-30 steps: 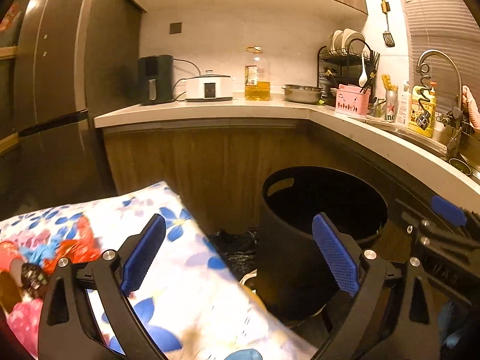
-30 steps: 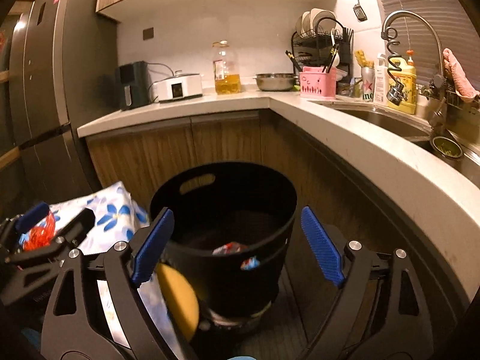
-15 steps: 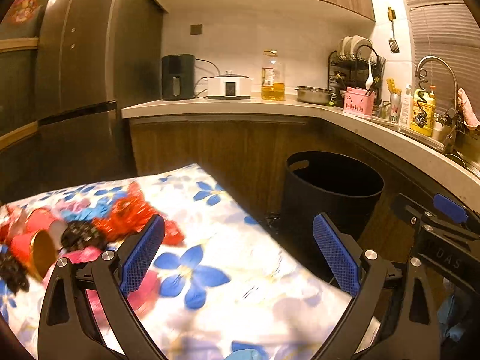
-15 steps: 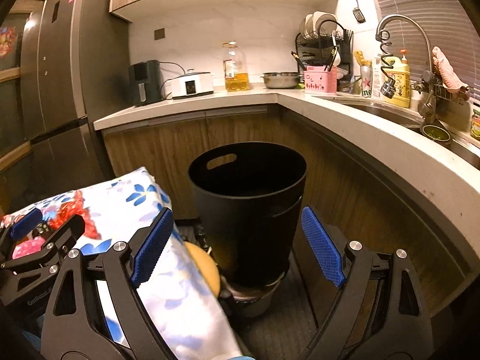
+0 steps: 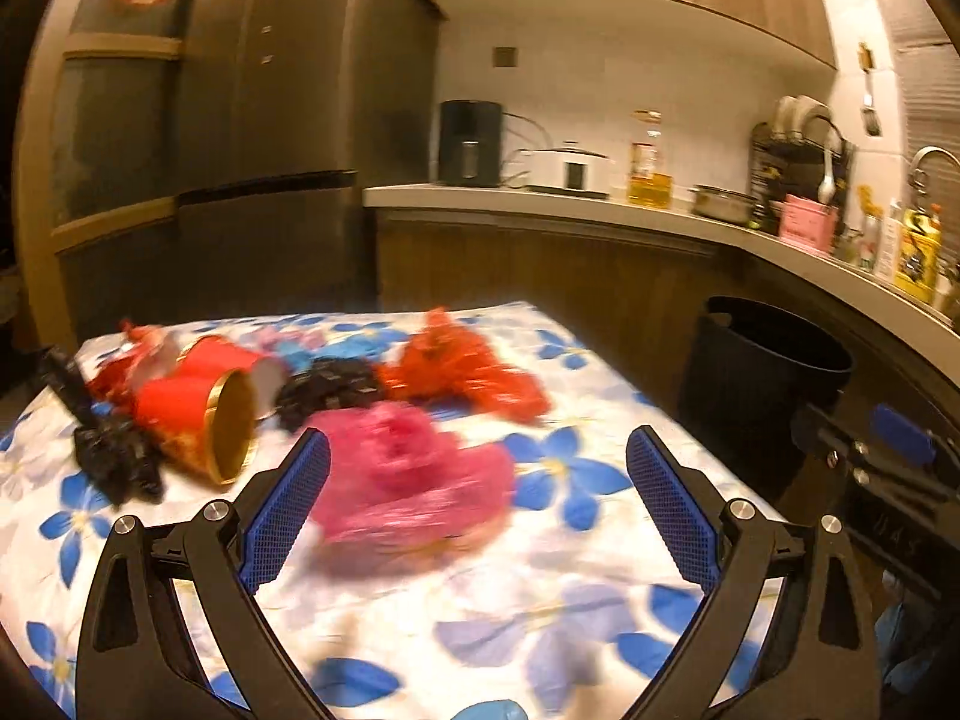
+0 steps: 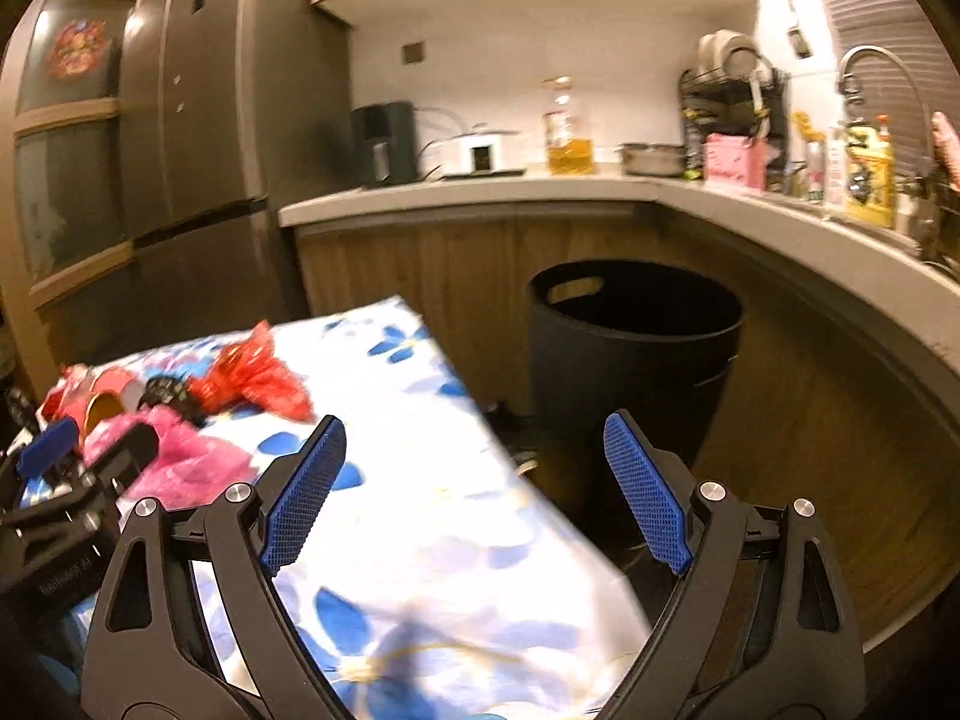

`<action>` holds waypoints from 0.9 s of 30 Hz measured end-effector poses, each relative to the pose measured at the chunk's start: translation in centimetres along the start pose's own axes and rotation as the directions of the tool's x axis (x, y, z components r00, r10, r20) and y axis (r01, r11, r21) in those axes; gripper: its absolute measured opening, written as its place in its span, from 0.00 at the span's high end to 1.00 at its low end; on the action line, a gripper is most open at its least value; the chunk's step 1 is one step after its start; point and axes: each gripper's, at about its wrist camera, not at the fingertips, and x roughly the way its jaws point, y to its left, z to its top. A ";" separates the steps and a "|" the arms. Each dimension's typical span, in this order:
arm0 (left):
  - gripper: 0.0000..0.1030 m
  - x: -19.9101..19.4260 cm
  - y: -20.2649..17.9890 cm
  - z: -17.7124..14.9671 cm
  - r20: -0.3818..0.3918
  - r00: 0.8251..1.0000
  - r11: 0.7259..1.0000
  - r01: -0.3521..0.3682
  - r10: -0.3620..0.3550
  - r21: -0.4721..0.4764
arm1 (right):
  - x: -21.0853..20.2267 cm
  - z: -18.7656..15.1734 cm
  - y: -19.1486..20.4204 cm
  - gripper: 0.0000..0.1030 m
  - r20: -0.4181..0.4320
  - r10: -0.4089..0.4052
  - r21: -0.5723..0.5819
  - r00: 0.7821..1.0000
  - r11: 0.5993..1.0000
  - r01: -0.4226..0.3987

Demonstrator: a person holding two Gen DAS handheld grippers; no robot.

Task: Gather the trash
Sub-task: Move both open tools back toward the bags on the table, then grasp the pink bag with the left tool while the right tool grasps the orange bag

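Trash lies on a table under a white cloth with blue flowers (image 5: 540, 570). A crumpled pink bag (image 5: 414, 480) sits nearest, just beyond my left gripper (image 5: 477, 504), whose jaws stand open with nothing between them. Behind it lie a red bag (image 5: 462, 372), a black bag (image 5: 330, 387), red cups with a gold rim (image 5: 198, 414) and another black bag (image 5: 114, 456). My right gripper (image 6: 477, 492) is open and empty over the table's right edge. The black bin (image 6: 636, 354) stands on the floor beyond it, also seen as the bin (image 5: 762, 384) in the left view.
A curved counter (image 6: 780, 222) wraps round behind and to the right of the bin, carrying an oil bottle (image 6: 567, 132), a cooker, a pan, a dish rack and a tap. A tall dark fridge (image 6: 198, 138) stands at the back left.
Both grippers have swung left, away from the bin and over the table. The trash pile has come into full view in front of the left gripper. Both stay open.
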 end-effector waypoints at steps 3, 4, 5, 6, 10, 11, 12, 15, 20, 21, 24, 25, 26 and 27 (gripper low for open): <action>0.08 0.3 1.9 -0.1 -0.002 1.000 0.999 -0.026 0.026 -0.030 | 0.3 -0.4 1.3 0.16 -0.001 0.025 -0.018 1.000 1.000 -0.025; 0.08 0.4 2.3 -0.2 -0.006 1.000 0.999 -0.026 0.026 -0.041 | 0.4 -0.5 1.6 0.16 -0.002 0.031 -0.022 1.000 0.999 -0.031; 0.08 0.7 2.9 -0.2 -0.010 1.000 0.998 -0.027 0.027 -0.054 | 0.6 -0.5 2.0 0.16 -0.001 0.039 -0.025 0.999 0.999 -0.039; 0.08 1.0 3.1 -0.2 -0.015 0.999 0.998 -0.031 0.030 -0.059 | 0.6 -0.6 2.2 0.16 -0.001 0.043 -0.026 0.999 0.999 -0.043; 0.08 2.3 3.4 -0.4 -0.036 0.998 0.998 -0.046 0.044 -0.035 | 1.1 -0.8 3.2 0.16 -0.002 0.059 -0.035 0.998 0.998 -0.059; 0.08 2.7 3.5 -0.4 -0.039 0.998 0.998 -0.052 0.051 -0.023 | 1.2 -0.8 3.4 0.16 -0.004 0.060 -0.037 0.998 0.998 -0.060; 0.08 3.1 3.6 -0.4 -0.047 0.997 0.998 -0.055 0.054 -0.018 | 1.4 -0.9 3.5 0.16 -0.006 0.060 -0.039 0.998 0.997 -0.060; 0.12 4.5 4.2 -0.4 -0.088 0.995 0.998 -0.057 0.055 -0.027 | 1.8 -0.9 4.0 0.16 -0.009 0.066 -0.042 0.998 0.997 -0.067; 0.51 6.3 4.4 -1.1 -0.183 0.983 0.999 -0.023 0.016 -0.033 | 2.6 -0.9 4.5 0.16 -0.014 0.070 -0.046 0.997 0.996 -0.071; 0.56 6.4 4.3 -1.3 -0.194 0.981 0.999 -0.018 0.012 -0.029 | 2.8 -0.9 4.7 0.16 -0.014 0.073 -0.048 0.997 0.996 -0.074; 0.88 6.6 4.2 -1.7 -0.209 0.978 1.000 0.001 -0.006 -0.024 | 3.3 -0.8 5.1 0.16 -0.017 0.079 -0.054 0.997 0.995 -0.080; 0.91 6.7 4.3 -1.9 -0.217 0.976 1.000 0.011 -0.016 -0.027 | 3.4 -0.8 5.3 0.16 -0.017 0.081 -0.056 0.997 0.995 -0.082; 0.93 6.7 4.3 -2.0 -0.215 0.976 1.000 0.012 -0.018 -0.029 | 3.6 -0.8 5.5 0.16 -0.017 0.084 -0.058 0.996 0.995 -0.085; 0.95 6.7 4.4 -2.0 -0.216 0.976 0.999 0.015 -0.021 -0.030 | 3.9 -0.8 5.7 0.16 -0.018 0.090 -0.061 0.996 0.994 -0.091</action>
